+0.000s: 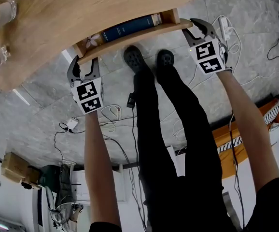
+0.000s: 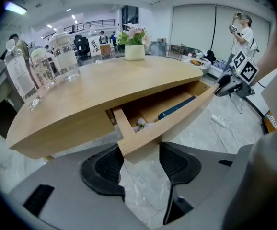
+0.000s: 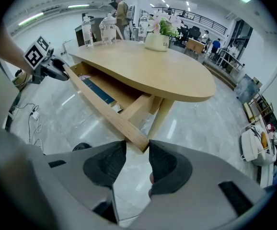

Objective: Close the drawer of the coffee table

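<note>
The wooden coffee table (image 1: 81,8) has its drawer partly pulled out. A dark blue book (image 1: 130,27) and a small pale flower (image 1: 92,39) lie inside. The drawer front (image 1: 130,38) runs between my two grippers. My left gripper (image 1: 84,61) straddles its left end, and in the left gripper view the corner (image 2: 138,145) sits between the pads. My right gripper (image 1: 191,27) straddles the right end, and in the right gripper view the corner (image 3: 139,143) touches both pads. Each gripper also shows in the other's view: right gripper (image 2: 229,83), left gripper (image 3: 52,71).
Water bottles (image 2: 64,56) and a flower pot (image 2: 134,51) stand on the tabletop. The person's shoes (image 1: 134,57) are just below the drawer on the grey floor. Cables and a power strip (image 1: 224,28) lie to the right. Another person (image 2: 244,28) stands far off.
</note>
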Available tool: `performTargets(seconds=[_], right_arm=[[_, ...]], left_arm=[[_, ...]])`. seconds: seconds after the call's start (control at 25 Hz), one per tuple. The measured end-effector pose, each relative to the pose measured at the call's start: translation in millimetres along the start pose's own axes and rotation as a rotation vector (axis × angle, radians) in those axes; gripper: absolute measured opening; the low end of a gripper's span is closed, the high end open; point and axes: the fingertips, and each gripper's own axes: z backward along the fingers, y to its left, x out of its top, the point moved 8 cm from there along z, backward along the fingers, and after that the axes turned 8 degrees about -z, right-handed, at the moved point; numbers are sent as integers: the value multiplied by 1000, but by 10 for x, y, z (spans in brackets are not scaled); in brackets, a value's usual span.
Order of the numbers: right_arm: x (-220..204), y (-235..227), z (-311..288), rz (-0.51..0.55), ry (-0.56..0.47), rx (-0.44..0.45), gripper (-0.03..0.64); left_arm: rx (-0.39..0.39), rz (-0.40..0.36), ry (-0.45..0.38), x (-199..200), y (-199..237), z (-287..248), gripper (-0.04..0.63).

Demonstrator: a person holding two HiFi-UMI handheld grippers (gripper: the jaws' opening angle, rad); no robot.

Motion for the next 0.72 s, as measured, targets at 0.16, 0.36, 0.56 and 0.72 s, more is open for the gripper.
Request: performTargets(seconds=[0.16, 0.36, 0.56, 0.72], right_arm=[[105, -88, -27, -2, -24, -8, 147], [231, -141, -102, -17, -42, -23, 146], [290, -199, -174, -35, -51, -36, 141], [338, -261, -203, -46, -59, -48, 140]], left_arm=[[14, 7, -14, 118, 75, -51, 238], [26, 5, -26, 190, 197, -141, 239], [41, 33, -37, 248, 249, -227, 241], [53, 57, -47, 306, 276, -280, 241]])
